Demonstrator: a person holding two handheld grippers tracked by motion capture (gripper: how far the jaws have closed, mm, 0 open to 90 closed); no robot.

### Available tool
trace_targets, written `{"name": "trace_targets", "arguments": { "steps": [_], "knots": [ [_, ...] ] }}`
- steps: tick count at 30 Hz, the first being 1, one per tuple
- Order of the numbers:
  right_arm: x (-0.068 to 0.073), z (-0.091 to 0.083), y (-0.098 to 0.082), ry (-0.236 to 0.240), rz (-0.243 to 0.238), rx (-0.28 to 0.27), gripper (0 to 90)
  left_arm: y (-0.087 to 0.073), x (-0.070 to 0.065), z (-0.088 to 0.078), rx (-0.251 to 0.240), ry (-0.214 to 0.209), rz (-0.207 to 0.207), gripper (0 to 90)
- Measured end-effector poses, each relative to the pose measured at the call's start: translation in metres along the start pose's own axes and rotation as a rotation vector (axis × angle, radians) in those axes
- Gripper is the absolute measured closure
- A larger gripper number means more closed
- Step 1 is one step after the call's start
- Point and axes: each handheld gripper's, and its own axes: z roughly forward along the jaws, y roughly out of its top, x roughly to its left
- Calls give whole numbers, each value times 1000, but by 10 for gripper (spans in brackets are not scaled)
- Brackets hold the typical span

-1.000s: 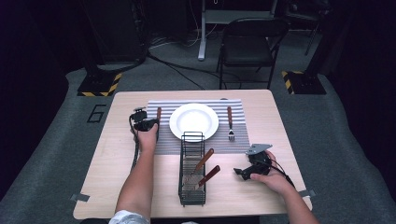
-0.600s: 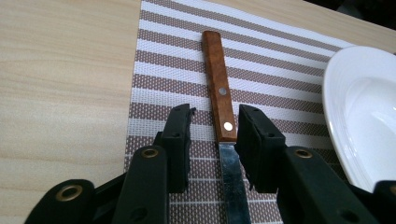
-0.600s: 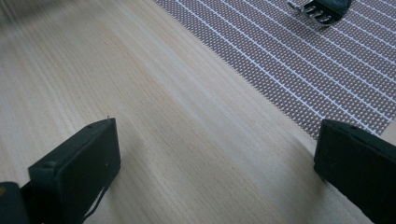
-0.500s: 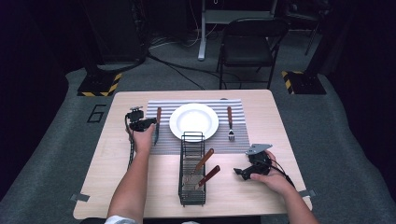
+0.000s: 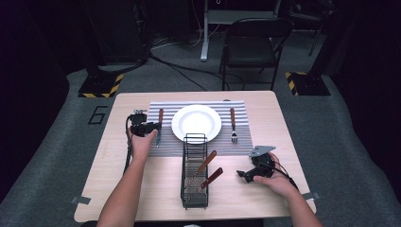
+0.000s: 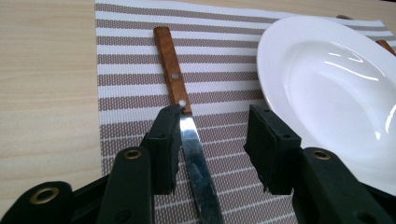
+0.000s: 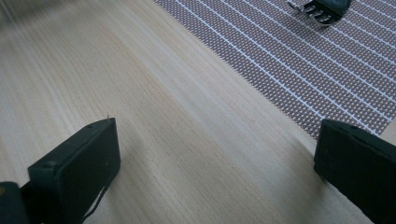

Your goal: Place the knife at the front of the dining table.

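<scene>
Both tongs [image 5: 144,126] low over table [image 5: 118,189]

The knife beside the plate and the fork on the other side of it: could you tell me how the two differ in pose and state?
The knife lies on the placemat left of the plate, between the open jaws of the left gripper, which have just been opening; the fork lies right of the plate with no gripper over it. The knife ends in a flat blade, the fork in tines. Both have brown wooden handles pointing away from the person.
</scene>
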Motion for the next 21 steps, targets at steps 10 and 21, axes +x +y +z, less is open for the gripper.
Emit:
{"name": "trace_targets", "arguments": {
  "steps": [10,21],
  "knots": [
    [0,0,0,0,-1,0,0,-11,-3,-25,-2,-20,70,498],
    [0,0,0,-1,0,0,0,-25,-5,-49,10,-74,139,377]
  ]
}}
